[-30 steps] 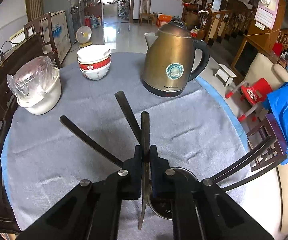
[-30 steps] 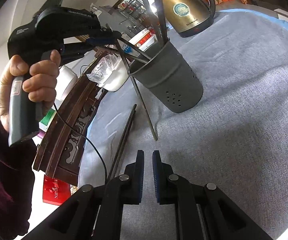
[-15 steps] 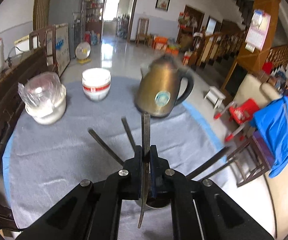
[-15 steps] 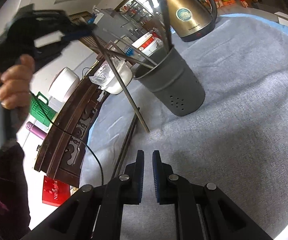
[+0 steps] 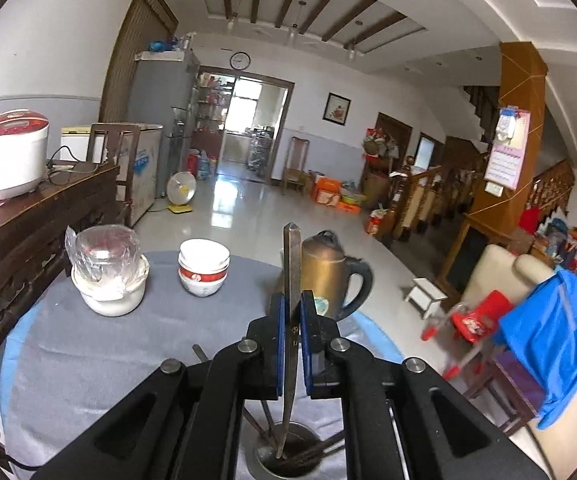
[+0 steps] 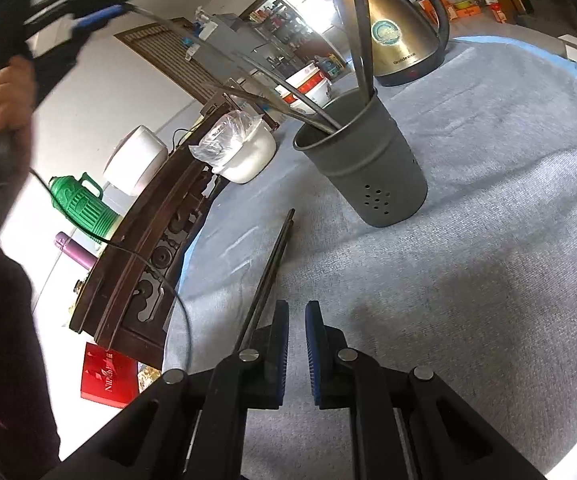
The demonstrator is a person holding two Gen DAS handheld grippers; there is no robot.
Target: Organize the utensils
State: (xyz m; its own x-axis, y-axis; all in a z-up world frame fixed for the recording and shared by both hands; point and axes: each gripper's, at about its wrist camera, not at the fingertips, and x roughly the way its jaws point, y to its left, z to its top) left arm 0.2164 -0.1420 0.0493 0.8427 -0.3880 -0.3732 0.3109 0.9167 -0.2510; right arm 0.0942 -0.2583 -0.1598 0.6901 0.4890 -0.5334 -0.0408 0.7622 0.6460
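My left gripper (image 5: pixel 292 300) is shut on a dark chopstick (image 5: pixel 291 256) that stands upright between the pads. Its lower tip reaches down into the mouth of the grey metal utensil holder (image 5: pixel 264 462) right below. In the right wrist view the left gripper (image 6: pixel 100 12) is blurred at the upper left, held by a hand (image 6: pixel 0 100). From it the chopstick (image 6: pixel 216 52) slants down into the holder (image 6: pixel 368 168), which has several other sticks in it. My right gripper (image 6: pixel 296 312) hovers low over the cloth, shut and empty. A pair of chopsticks (image 6: pixel 272 264) lies just to its left.
On the grey cloth (image 6: pixel 468 280) stand a brass kettle (image 5: pixel 324 276), stacked bowls (image 5: pixel 203 268) and a white pot covered in plastic (image 5: pixel 108 280). A dark carved sideboard (image 6: pixel 160 240) runs along the table's left edge. A cable (image 6: pixel 168 292) hangs there.
The left gripper rose and tipped upward. Its chopstick's lower tip left the cloth beside the holder and swung into the holder's mouth. The right gripper stayed put.
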